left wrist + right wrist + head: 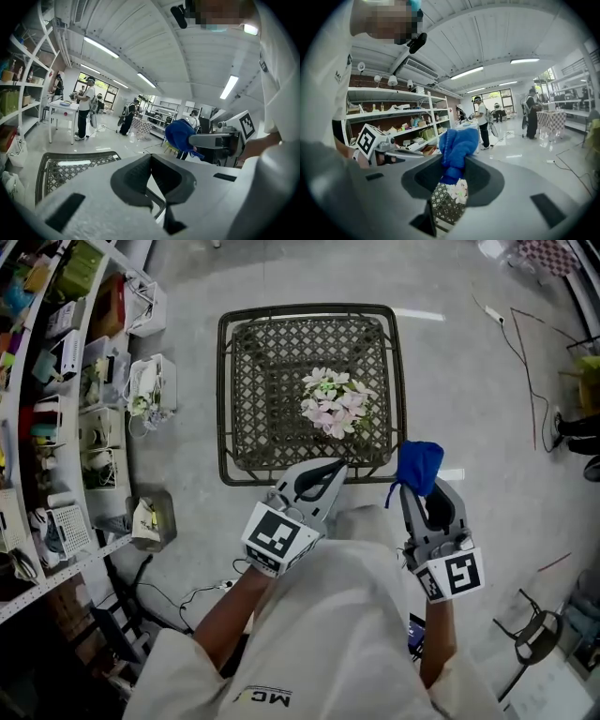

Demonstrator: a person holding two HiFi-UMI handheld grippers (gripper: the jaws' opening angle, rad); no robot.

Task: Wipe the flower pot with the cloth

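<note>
The flower pot [336,401], filled with pink and white blossoms, stands on the right half of a dark lattice table [246,381]. My right gripper [412,488] is shut on a bunched blue cloth [419,465] just off the table's near right corner. In the right gripper view the cloth [457,146] sticks up between the jaws of that gripper [452,176], with the flowers [460,190] showing below it. My left gripper [325,472] is shut and empty at the table's near edge. The left gripper view shows its closed jaws [151,161], with the cloth [180,133] off to the right.
Shelving [56,381] crowded with boxes and wire baskets lines the left side. Cables [525,343] trail over the floor at the right, and a chair frame [534,624] stands at the lower right. Several people [85,108] stand far off by a white table [61,107].
</note>
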